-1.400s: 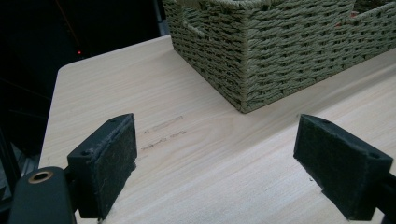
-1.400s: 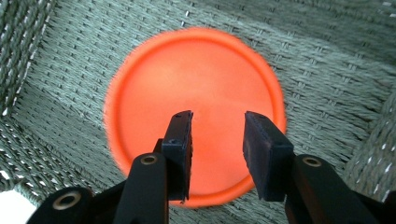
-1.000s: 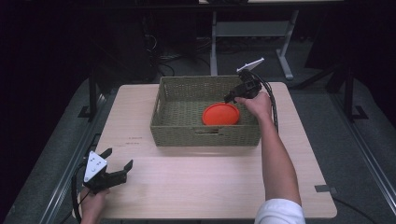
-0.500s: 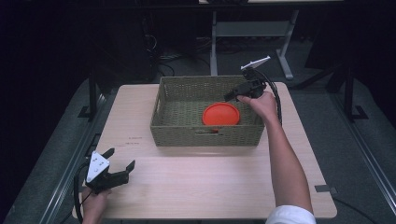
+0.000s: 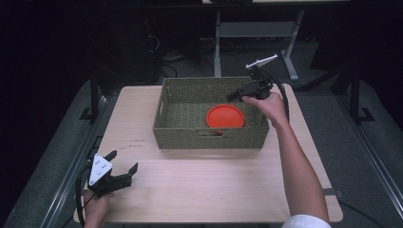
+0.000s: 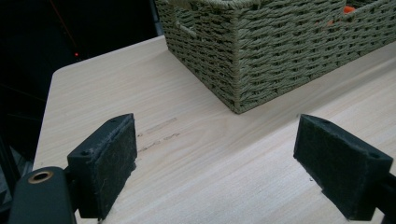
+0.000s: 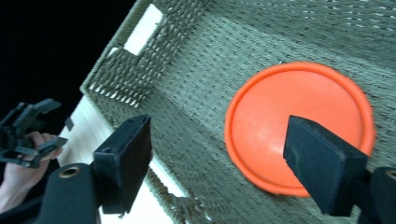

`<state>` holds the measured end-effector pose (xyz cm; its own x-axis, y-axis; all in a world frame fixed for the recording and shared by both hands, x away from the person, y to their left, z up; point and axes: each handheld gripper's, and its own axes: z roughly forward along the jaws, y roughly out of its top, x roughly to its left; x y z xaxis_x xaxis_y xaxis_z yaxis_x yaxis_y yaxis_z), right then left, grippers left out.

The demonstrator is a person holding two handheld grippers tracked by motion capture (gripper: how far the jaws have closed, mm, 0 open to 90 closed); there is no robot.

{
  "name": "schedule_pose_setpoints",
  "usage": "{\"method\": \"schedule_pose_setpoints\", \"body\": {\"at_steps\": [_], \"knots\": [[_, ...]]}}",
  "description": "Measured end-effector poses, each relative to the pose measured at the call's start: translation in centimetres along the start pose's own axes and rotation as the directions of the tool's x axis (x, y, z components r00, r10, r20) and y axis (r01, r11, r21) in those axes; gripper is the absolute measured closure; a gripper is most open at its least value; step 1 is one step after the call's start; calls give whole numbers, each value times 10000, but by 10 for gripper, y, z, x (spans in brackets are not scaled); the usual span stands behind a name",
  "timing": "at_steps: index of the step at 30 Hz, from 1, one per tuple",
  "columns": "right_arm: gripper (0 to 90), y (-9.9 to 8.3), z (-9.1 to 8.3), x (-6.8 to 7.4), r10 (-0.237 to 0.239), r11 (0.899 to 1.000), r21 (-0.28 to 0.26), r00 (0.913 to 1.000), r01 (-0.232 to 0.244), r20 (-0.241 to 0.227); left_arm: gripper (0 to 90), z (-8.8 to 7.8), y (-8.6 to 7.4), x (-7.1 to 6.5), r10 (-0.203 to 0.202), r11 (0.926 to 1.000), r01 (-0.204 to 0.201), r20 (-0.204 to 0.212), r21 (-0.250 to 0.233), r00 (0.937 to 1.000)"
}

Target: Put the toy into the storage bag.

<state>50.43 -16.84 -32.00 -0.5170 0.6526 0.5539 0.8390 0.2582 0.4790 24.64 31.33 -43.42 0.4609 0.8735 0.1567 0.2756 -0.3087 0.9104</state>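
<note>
Bright table, black room around me

Overhead light falls evenly on my table (image 5: pixel 190 190), shadows soft beneath the basket (image 5: pixel 211 137). My right claw's view is smeared with motion blur across the orange disc (image 7: pixel 299 126); my left view stays sharp.

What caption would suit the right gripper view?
Open right gripper above an orange plate lying upside down in a woven basket.

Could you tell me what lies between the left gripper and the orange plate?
In the high view, bare tabletop and then the woven basket's near wall separate the left gripper from the orange plate.
</note>
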Motion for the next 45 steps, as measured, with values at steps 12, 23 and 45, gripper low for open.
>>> {"method": "schedule_pose_setpoints", "body": {"at_steps": [12,23,45], "knots": [[206,-18,-17,5,-152,9999,-53,9995,151,-292,127,0,0,0,-48,10000,47,-31,-40,10000],[210,-32,-34,8,-383,9989,-290,9979,369,-517,127,0,0,0,-66,10000,66,-19,-2,10000],[209,-56,-54,15,-770,9953,-652,9929,712,-905,127,1,1,-1,-70,9999,70,33,93,10000]]}}
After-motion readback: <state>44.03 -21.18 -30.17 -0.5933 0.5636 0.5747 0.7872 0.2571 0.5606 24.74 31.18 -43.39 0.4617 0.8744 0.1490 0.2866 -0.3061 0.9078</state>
